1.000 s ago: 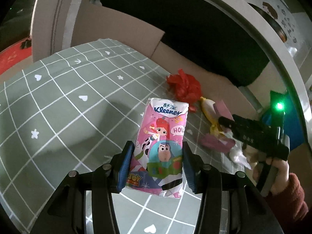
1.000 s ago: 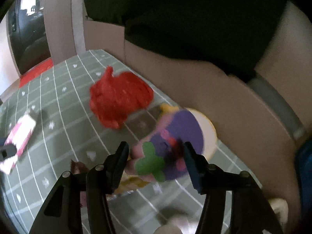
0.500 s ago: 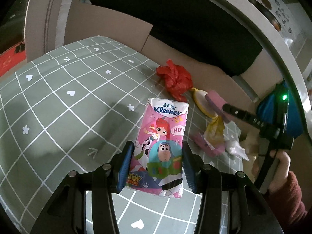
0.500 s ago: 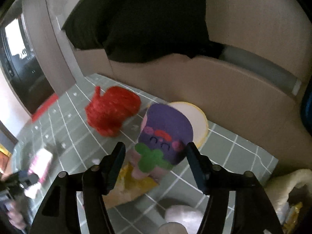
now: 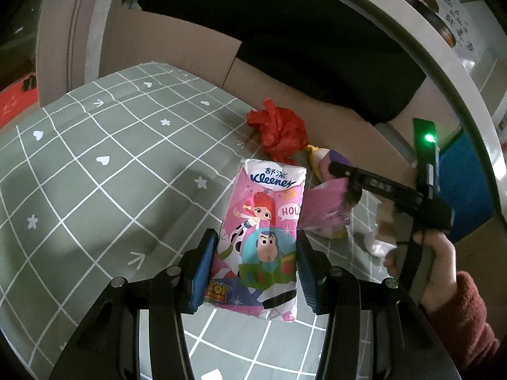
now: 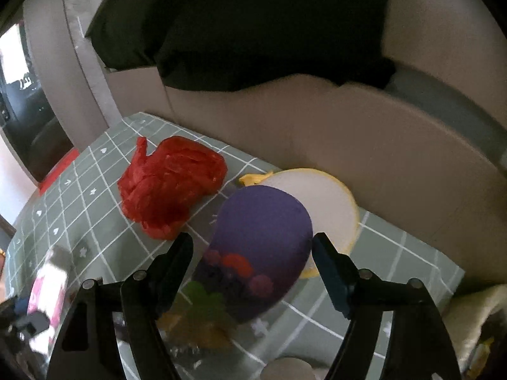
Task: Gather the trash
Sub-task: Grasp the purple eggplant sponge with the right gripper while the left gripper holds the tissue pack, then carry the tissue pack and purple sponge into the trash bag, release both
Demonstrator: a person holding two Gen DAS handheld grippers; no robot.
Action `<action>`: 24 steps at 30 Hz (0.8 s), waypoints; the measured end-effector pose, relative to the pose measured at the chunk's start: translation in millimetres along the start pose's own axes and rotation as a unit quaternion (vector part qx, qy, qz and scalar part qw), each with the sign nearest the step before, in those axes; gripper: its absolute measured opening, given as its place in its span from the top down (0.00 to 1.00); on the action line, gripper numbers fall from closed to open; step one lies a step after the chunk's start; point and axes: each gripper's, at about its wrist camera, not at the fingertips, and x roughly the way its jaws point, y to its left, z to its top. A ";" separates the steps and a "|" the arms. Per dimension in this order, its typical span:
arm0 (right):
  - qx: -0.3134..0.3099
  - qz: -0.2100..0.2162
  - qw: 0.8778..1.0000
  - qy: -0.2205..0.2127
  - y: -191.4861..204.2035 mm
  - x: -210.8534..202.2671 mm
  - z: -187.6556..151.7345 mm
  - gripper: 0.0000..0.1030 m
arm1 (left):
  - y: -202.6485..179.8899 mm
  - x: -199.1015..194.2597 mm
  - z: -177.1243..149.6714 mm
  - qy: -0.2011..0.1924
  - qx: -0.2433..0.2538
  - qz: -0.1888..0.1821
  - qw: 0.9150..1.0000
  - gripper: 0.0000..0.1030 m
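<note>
My left gripper (image 5: 255,265) is shut on a pink Kleenex tissue pack (image 5: 264,234) and holds it above the green checked tablecloth (image 5: 95,171). My right gripper (image 6: 253,264) stands open around a purple eggplant-shaped toy (image 6: 258,247) that lies on the cloth; whether the pads touch it I cannot tell. A crumpled red plastic bag (image 6: 171,186) lies just beyond it; it also shows in the left wrist view (image 5: 280,133). The right gripper (image 5: 345,180) shows there over pink and yellow wrappers (image 5: 326,212).
A round white and yellow disc (image 6: 320,196) lies behind the purple toy. Crumpled white tissue (image 5: 375,243) lies near the right hand. A beige cardboard wall (image 6: 364,133) borders the cloth's far edge. A blue bin (image 5: 462,183) stands at right.
The right gripper has moved down and closer over the purple toy, which now fills more of its view. The left gripper still holds the tissue pack, drifting slightly.
</note>
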 end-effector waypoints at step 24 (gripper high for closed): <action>0.021 -0.018 0.990 -0.135 -56.4 -169.8 -30.3 0.30 | -143.6 -31.8 24.8 -0.115 0.133 -0.010 0.984 0.52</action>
